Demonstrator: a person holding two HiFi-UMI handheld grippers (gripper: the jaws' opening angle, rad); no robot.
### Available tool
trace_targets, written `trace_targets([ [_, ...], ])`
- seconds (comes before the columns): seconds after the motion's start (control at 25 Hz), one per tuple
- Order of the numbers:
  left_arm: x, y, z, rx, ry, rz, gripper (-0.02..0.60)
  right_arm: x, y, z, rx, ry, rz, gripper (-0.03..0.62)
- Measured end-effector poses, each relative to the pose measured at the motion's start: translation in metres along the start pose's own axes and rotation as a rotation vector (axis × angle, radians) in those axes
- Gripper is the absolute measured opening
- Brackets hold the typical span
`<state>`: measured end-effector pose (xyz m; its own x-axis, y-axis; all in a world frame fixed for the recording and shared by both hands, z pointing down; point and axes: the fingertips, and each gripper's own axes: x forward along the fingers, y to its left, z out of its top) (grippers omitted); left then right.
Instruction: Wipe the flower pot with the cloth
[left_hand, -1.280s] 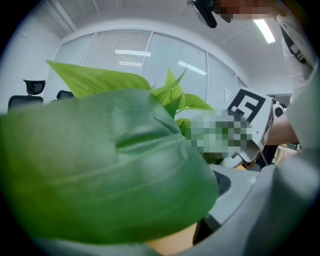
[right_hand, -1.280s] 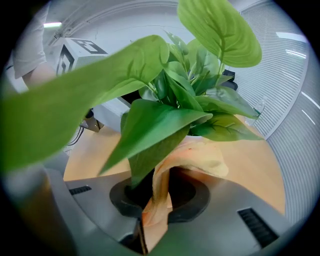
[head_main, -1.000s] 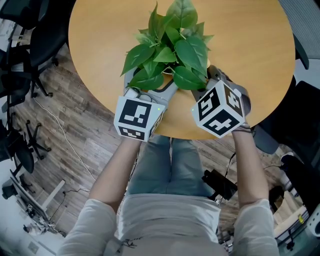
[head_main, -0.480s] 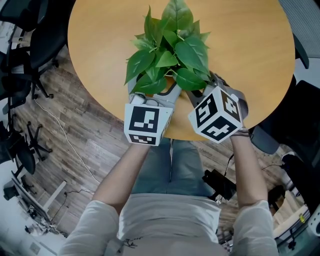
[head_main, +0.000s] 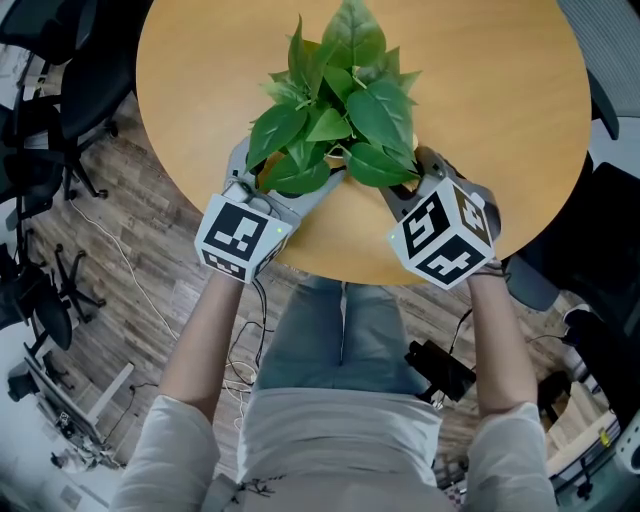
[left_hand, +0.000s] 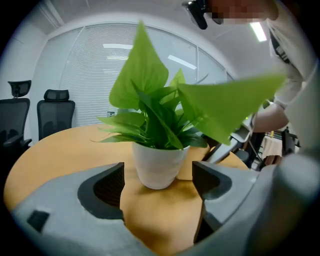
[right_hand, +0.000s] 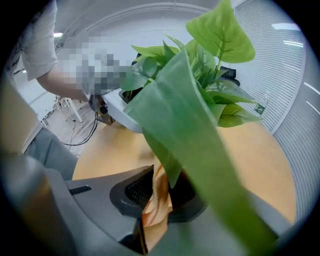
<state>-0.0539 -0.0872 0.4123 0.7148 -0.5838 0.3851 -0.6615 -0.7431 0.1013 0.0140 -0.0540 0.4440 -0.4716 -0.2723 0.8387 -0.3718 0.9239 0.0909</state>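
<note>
Wood-plank flooring surrounds a round wooden table (head_main: 500, 90) in the head view, with the leafy plant (head_main: 335, 110) standing toward the table's 6 o'clock edge. Both forearms reach up from the seated person. The left gripper (head_main: 285, 190) comes in at the plant's 7 o'clock, its marker cube (head_main: 238, 238) tilted outward. The right gripper (head_main: 408, 190) comes in at 5 o'clock, pitched more steeply down. Leaves hide the pot from above.

In the left gripper view, the jaws stand spread wide. The white flower pot (left_hand: 158, 167) sits upright on the table in the gap just past them, and neither pad touches it. Black office chairs (left_hand: 55, 107) stand at 9 o'clock against a blind-covered wall.

In the right gripper view, the jaws are pinched on a crumpled orange cloth (right_hand: 156, 205), and a big blurred leaf (right_hand: 200, 150) crosses toward 5 o'clock.
</note>
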Motion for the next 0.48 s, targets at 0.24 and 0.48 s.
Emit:
trace_targets([
  [0.24, -0.004, 0.016, 0.009, 0.081, -0.065, -0.226, 0.456, 0.003, -0.002, 0.000, 0.005, -0.002, 0.004, 0.057],
  [0.48, 0.012, 0.015, 0.019, 0.064, -0.093, -0.432, 0.477, 0.003, -0.001, 0.000, 0.004, 0.004, 0.002, 0.057],
])
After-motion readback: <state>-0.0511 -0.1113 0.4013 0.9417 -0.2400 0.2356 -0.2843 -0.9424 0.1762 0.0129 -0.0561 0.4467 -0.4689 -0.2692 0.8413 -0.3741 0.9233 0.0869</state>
